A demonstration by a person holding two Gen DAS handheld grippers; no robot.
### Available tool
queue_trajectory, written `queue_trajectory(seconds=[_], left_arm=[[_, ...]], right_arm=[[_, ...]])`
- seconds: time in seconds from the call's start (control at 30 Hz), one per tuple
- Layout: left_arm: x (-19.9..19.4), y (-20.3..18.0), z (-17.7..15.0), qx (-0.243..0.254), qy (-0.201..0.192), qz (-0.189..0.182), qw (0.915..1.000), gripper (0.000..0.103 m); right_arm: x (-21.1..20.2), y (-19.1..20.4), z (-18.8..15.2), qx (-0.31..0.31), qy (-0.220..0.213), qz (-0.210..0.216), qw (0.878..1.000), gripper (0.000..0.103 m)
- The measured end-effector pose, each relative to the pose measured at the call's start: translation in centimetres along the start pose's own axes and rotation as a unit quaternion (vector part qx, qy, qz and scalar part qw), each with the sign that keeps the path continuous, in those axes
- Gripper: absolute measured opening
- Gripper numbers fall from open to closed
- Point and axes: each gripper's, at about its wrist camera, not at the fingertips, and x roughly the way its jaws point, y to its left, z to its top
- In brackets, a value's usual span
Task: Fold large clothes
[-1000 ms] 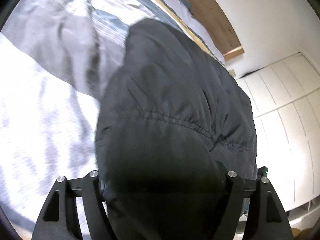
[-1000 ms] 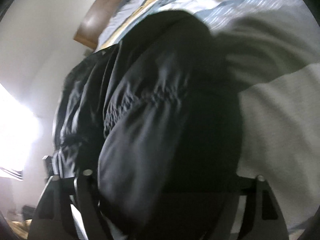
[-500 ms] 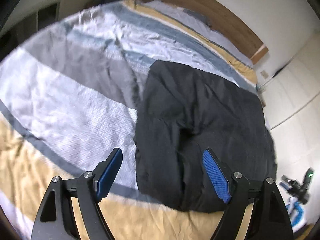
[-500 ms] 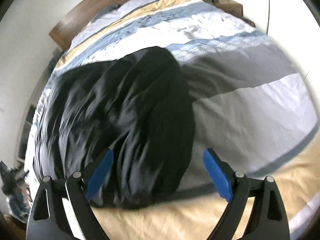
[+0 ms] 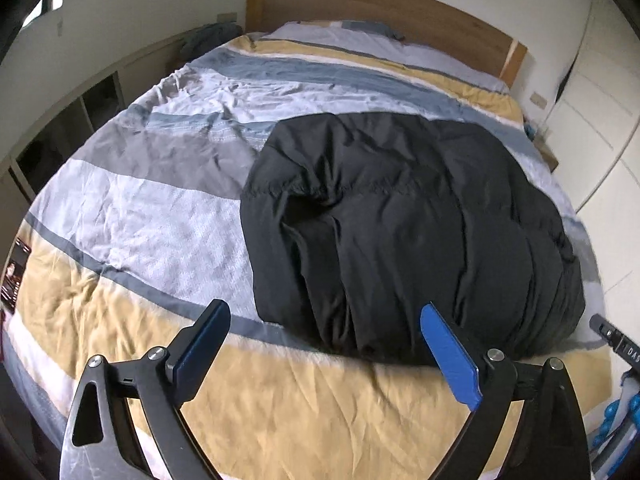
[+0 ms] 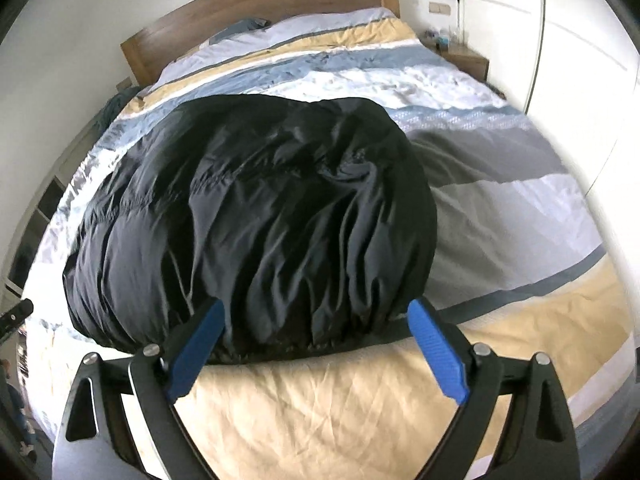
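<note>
Two grippers, both mine to steer, hang over the foot of the bed with their jaws spread wide and nothing between them; the left gripper [image 5: 324, 354] sits a little to the left of the jacket's near corner, above the tan stripe of the striped cover [image 5: 132, 216]; I judge it is held back and high so I can read the whole lump before choosing a grab point. The black puffy jacket [image 5: 400, 232] lies on the cover, right of the bed's middle in the left view, its near edge bunched in thick ridges near the foot; it looks doubled over on itself, so I take it that one fold is done and the next needs an edge or corner. The right gripper [image 6: 316, 350] also hangs empty, its blue pads [image 6: 436, 356] framing the jacket's near hem [image 6: 304, 344] but not touching it as far as I can tell.

Around it: a low shelf unit [image 5: 76, 120] at the left wall, a wooden headboard [image 5: 376, 4] beyond, white wardrobe doors [image 6: 576, 52] and a small nightstand [image 6: 466, 58] at the right; nothing lies between either gripper and the jacket; the trouble I expect is the padding's bulk, which may slip from thin fingers.
</note>
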Motion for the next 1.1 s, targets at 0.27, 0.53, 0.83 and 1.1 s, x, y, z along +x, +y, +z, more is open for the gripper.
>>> queue_trajectory(seconds=[0.27,0.53,0.83,1.1], left_arm=[[-1.2,-1.2,-1.3,0.022,-0.014,0.008,0.9996,0.095],[-1.4,-1.2,-1.7,0.028,-0.021,0.028,0.9990,0.095],[-0.9,-2.1,-2.3,0.049,-0.014,0.035,0.9981,0.095],[-0.4,-2.7,-2.9,0.056,-0.004,0.037,0.9977,0.095]], right_arm=[[-1.6,1.1,-1.6,-0.032,-0.024,-0.021,0.999,0.095],[-2.3,1.1,-2.4,-0.042,-0.041,-0.050,0.997,0.096],[-2.5,1.4,-2.4,-0.049,-0.045,-0.048,0.997,0.097],[-2.6,1.7,-2.3,-0.055,-0.048,-0.046,0.996,0.097]])
